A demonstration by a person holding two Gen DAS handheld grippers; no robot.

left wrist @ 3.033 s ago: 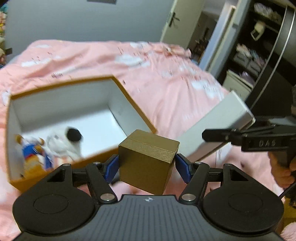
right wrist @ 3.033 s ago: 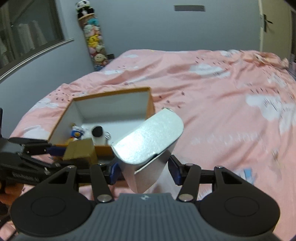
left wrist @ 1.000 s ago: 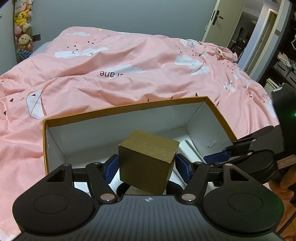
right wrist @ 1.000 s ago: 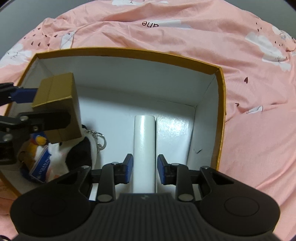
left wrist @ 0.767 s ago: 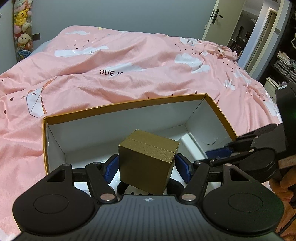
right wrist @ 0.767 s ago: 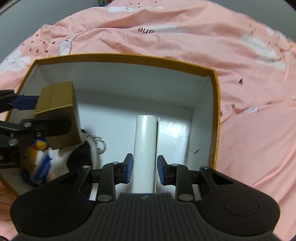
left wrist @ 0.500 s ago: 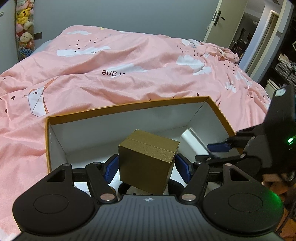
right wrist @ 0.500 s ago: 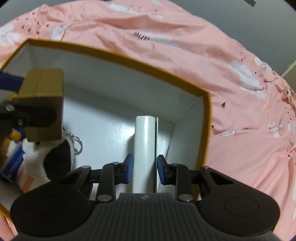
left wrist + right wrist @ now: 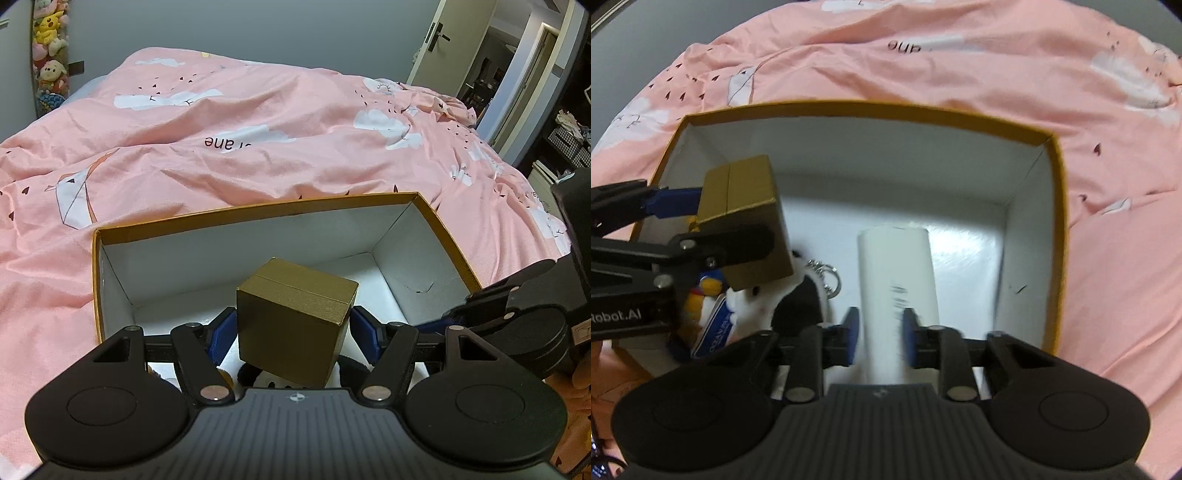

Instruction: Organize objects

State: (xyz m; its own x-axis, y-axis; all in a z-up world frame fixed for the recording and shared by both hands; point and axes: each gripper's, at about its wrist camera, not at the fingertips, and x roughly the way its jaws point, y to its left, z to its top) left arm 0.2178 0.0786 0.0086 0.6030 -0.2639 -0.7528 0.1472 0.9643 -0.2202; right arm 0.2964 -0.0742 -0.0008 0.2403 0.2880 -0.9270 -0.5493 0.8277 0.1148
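My left gripper (image 9: 293, 328) clamps the gold box (image 9: 295, 325) mid-frame over the orange-rimmed box (image 9: 1057, 236). My right gripper (image 9: 878, 341) is closing with the white carton (image 9: 897, 273) between its jaws; bare floor lies upper centre.

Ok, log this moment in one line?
left tool: gripping gold cardboard cube above orange-rimmed white box | right tool: jaws closing, white flat box between them
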